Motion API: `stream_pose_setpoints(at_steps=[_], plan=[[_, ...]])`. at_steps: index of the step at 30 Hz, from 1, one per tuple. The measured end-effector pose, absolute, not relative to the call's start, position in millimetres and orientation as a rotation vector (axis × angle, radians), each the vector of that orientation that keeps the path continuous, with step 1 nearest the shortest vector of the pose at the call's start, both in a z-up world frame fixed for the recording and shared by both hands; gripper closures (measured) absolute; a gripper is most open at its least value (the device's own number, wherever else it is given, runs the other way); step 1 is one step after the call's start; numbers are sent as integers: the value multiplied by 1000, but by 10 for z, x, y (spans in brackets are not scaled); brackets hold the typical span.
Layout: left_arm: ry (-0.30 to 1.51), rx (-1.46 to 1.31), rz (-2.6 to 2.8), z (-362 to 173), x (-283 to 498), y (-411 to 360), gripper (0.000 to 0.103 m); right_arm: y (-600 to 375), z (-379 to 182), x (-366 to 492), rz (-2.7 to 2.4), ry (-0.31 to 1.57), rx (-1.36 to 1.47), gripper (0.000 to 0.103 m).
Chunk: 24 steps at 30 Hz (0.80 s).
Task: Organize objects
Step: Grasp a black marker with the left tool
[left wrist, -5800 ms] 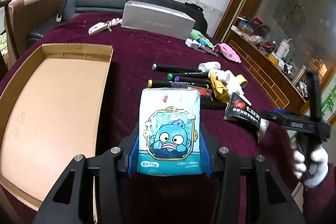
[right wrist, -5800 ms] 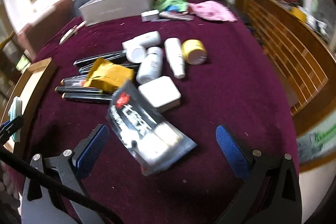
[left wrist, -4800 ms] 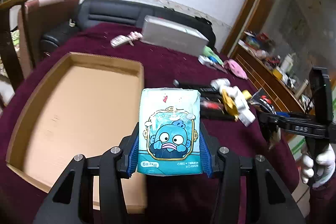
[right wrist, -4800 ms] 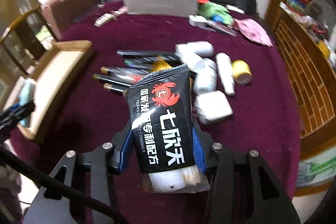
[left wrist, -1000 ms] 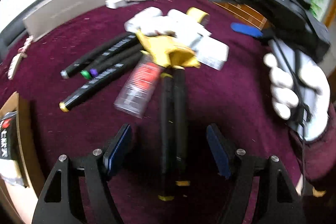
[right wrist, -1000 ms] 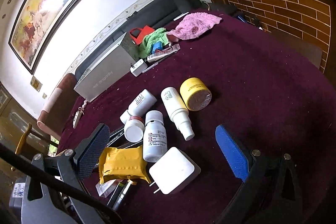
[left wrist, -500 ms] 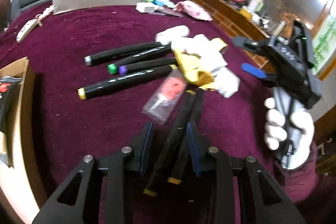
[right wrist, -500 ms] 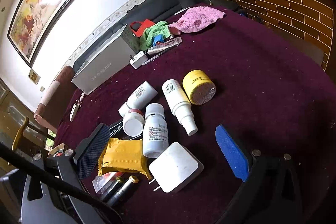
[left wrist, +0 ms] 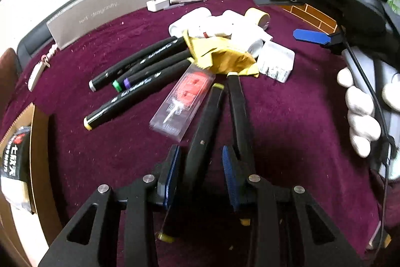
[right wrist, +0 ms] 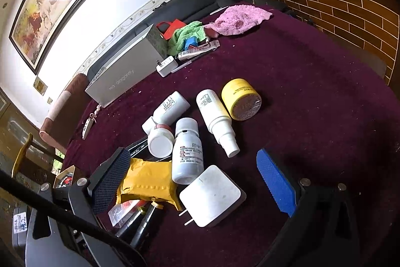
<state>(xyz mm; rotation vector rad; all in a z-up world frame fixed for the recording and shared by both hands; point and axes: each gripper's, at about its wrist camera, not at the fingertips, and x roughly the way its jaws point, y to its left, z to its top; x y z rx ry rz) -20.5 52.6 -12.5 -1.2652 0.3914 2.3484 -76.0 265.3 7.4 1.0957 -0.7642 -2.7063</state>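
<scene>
A maroon cloth covers the tabletop (right wrist: 312,91), with a black sofa (right wrist: 200,1) and a framed painting (right wrist: 52,1) behind and a brick-patterned counter (right wrist: 350,6) to one side. The left wrist view alone shows the left hand-held gripper (left wrist: 202,167) closed around two black markers (left wrist: 200,142) lying on the cloth, and a cardboard tray (left wrist: 37,142) at the left edge. The right wrist view shows the right hand-held gripper (right wrist: 195,179) gaping wide and empty over a white charger (right wrist: 212,194), with bottles (right wrist: 187,149) and a yellow jar (right wrist: 240,99) beyond.

Maroon cloth (right wrist: 312,91) under everything, black markers (left wrist: 140,59) tipped green, purple and yellow, yellow pouch (right wrist: 147,182), white bottles (right wrist: 186,149), yellow jar (right wrist: 241,99), pink towel (right wrist: 240,18) upper right.
</scene>
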Motion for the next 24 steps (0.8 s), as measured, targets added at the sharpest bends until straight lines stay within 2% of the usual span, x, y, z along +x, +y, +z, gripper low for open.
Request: stream_pose_setpoints(at_steps=[3,6,8,9,10,15,20,24], plan=[[367,-1193,2427,-162,-179,571,68,2666,59,-772,-2707,-776,1106,1],[314,-1179,2449,-173,-183,527,67,2670,45,-779,-2718,-774,1116,1],[301,-1197,2458,-164,-168,515,73,2661,42,-787,-2725,-763,1120,1],[294,-1213,2453,-150,-155,515,89,2653,42,-788,-2731,-752,1121,1],[268,-1235,2434,-133,-139,500,92,2649,43,-781,-2740,-743,1120,1],[101,-1228,2444,-30,123,231,92,2617,72,-756,-2827,-665,1099,1],[-74,-1142,2524,220,421,-278,92,2542,202,-632,-2942,-550,1028,11],[-130,-1069,2575,394,589,-597,92,2354,367,-287,-2832,-490,1058,11]])
